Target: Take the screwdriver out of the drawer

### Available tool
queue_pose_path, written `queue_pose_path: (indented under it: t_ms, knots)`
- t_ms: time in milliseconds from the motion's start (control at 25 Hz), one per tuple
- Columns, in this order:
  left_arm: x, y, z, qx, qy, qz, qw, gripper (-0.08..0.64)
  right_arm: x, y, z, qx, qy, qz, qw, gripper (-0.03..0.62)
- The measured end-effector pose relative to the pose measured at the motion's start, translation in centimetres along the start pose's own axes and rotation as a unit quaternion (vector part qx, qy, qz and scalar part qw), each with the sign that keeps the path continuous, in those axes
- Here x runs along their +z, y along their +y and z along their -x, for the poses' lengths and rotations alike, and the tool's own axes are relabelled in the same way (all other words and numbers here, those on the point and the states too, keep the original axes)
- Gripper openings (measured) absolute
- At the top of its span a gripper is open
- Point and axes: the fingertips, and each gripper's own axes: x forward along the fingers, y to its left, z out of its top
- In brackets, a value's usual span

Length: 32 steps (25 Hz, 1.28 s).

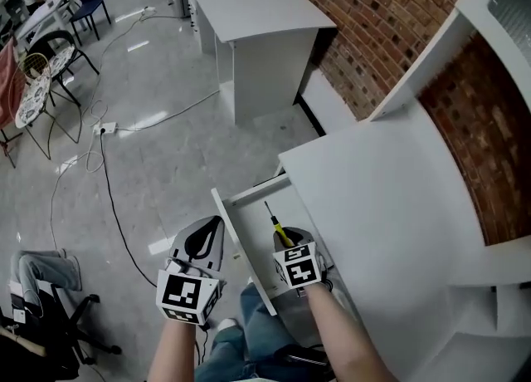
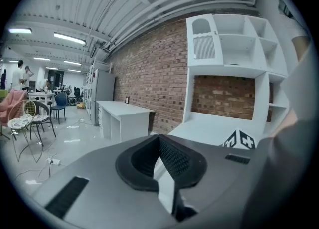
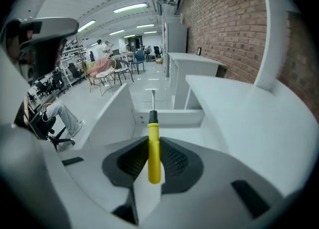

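Observation:
The screwdriver (image 1: 281, 232) has a yellow handle and a thin metal shaft that points away from me. My right gripper (image 1: 288, 242) is shut on its handle and holds it above the open white drawer (image 1: 241, 249). In the right gripper view the screwdriver (image 3: 154, 159) stands between the dark pads (image 3: 175, 159), its tip over the drawer's far wall (image 3: 172, 117). My left gripper (image 1: 216, 224) hangs left of the drawer front with its jaws together and nothing in them. In its own view the left gripper (image 2: 159, 139) faces the room and the brick wall.
The drawer belongs to a white desk (image 1: 390, 206) with a shelf unit (image 1: 498, 7) against a brick wall (image 1: 373, 15). A second white desk (image 1: 249, 7) stands farther off. Cables (image 1: 104, 131) run over the floor, with chairs (image 1: 41, 65) at the left. My legs (image 1: 249, 339) are below.

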Motion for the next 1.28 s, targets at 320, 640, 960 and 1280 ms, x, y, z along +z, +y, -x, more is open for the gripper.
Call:
queue_pose_path:
  t_ms: [320,640,960,1280]
  knots:
    - [6.0,-1.5,3.4,-0.012,-0.058,-0.031,0.9978,0.014,6.9,0.0,13.2,-0.045,-0.130,0.030,0.990,0.075]
    - [11.8,-4.4,6.0,-0.031,-0.125,-0.064,0.9896,0.014,12.7,1.7,26.1,-0.102,-0.270,0.051,0.956,0.075]
    - [17.2,-7.0,8.6,-0.049,-0.192,-0.099,0.9752,0.013,15.8,3.7,36.2,-0.143,-0.407,0.057,0.900,0.077]
    - [19.8,-8.6,11.5,-0.058,-0.229,-0.116,0.9646,0.013,16.5,4.2,40.0,-0.181,-0.444,0.059,0.876,0.075]
